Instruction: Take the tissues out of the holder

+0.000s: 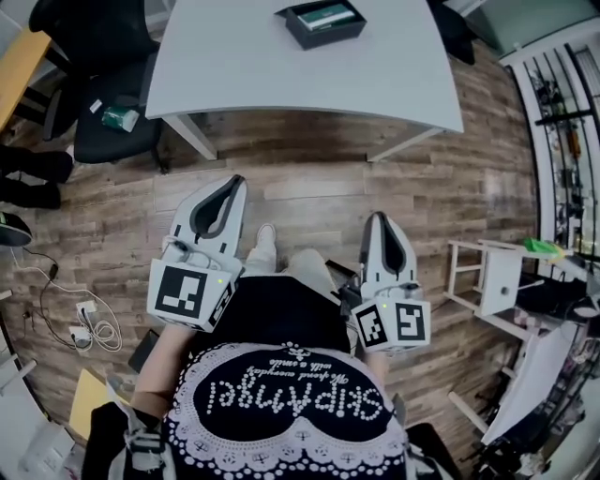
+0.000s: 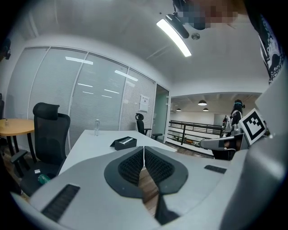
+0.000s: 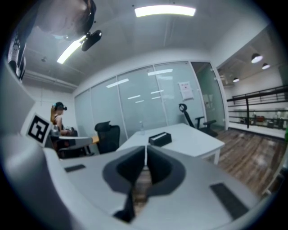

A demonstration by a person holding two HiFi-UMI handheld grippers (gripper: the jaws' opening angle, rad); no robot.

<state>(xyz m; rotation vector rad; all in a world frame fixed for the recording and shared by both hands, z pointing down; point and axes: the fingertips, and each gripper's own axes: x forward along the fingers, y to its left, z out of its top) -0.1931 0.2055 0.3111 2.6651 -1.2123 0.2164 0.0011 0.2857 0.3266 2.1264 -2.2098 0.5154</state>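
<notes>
two shut hand-held grippers, and the tissue holder far off on the worktop

head view: the left hand-held gripper (image 1: 232, 183) and the right hand-held gripper (image 1: 378, 217) are held over the wooden floor (image 1: 309, 178), and both point at the white worktop (image 1: 281, 75). the dark holder (image 1: 323, 25) sits on the worktop, well apart from both, with the tissues (image 1: 328, 15) inside it. left gripper view: the jaws of the left hand-held gripper are pressed together with nothing between them. the holder (image 2: 124, 143) shows just above the jaw tips, on the worktop, with a bottle (image 2: 96, 126) past it. a black chair (image 2: 50, 130) stands at the left. right gripper view: the jaws of the right hand-held gripper are together too, and they hold nothing. the holder (image 3: 160, 139) sits on the worktop past them.
</notes>
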